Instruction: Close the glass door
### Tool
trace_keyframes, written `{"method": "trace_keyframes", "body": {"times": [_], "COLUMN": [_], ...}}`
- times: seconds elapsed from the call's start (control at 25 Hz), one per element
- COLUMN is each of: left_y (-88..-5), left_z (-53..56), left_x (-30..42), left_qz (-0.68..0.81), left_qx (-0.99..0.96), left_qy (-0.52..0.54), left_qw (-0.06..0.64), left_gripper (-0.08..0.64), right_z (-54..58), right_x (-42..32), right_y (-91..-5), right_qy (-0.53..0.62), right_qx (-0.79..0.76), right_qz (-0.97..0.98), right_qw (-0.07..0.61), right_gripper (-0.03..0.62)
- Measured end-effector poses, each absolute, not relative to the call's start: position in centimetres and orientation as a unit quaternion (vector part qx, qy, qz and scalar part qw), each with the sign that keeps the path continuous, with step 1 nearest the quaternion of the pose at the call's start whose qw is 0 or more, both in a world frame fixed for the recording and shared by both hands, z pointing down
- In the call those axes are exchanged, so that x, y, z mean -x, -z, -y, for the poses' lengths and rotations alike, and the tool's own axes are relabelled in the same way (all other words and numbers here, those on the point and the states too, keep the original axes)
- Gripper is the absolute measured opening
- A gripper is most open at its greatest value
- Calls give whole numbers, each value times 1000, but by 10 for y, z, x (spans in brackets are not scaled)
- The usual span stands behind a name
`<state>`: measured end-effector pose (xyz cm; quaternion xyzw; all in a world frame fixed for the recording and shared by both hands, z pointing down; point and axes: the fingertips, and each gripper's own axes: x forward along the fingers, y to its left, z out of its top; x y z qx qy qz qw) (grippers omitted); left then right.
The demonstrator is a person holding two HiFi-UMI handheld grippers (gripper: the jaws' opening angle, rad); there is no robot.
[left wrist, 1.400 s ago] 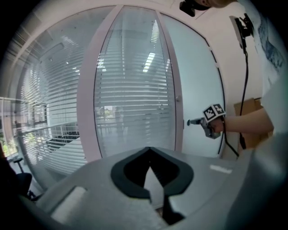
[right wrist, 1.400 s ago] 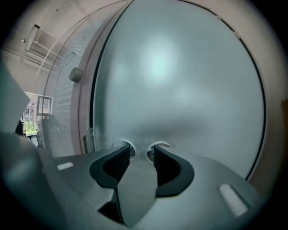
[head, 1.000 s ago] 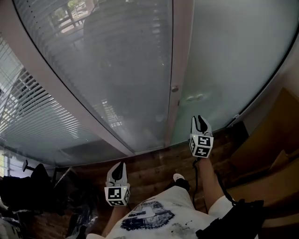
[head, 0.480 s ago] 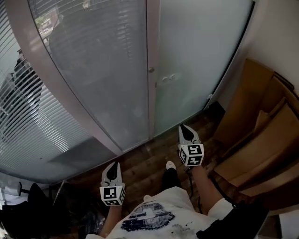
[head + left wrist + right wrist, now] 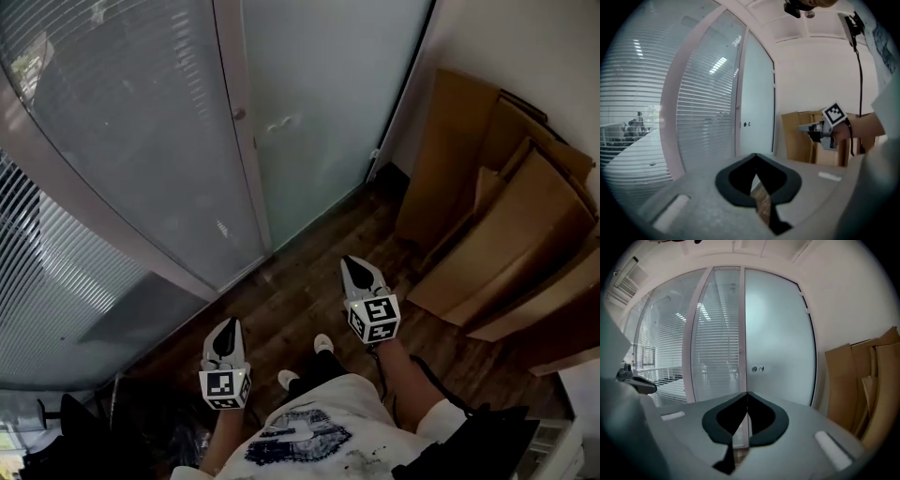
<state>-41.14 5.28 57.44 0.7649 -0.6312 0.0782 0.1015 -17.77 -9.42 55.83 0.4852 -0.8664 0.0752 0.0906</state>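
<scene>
The frosted glass door (image 5: 319, 103) stands at the top of the head view, its edge against the pale frame post (image 5: 246, 150), with a round knob (image 5: 239, 113) on the post. It looks closed. In the right gripper view the door (image 5: 780, 338) and its lock (image 5: 754, 368) lie straight ahead, well away. My right gripper (image 5: 355, 264) (image 5: 747, 393) hangs over the wooden floor, its jaws having just closed with nothing between them. My left gripper (image 5: 228, 325) (image 5: 756, 155) is lower left, tips together and empty.
Flattened cardboard sheets (image 5: 487, 206) lean on the right wall. A glass wall with blinds (image 5: 103, 159) runs to the left of the door. Dark wooden floor (image 5: 300, 291) lies below, with my shoes (image 5: 323, 343) between the grippers. Dark clutter sits at bottom left.
The door has slid left and farther off in the head view, and the cardboard has come into sight. Both grippers have drawn back from the door, over the floor.
</scene>
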Motion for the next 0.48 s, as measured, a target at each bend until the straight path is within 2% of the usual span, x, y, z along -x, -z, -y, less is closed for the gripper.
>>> {"method": "trace_keyframes", "body": {"times": [0.48], "left_y": [-575], "left_z": [-29], "left_x": [348], "left_qz": [607], "left_qx": [-783], "left_qy": [-99], "left_qw": [97], "left_gripper": [0], "right_z": [67], "right_x": [149], "right_y": [-561], "right_qy": [-59], "right_qx": [-459], "right_qz": [881], "right_qw": [94], "right_gripper": [9]}}
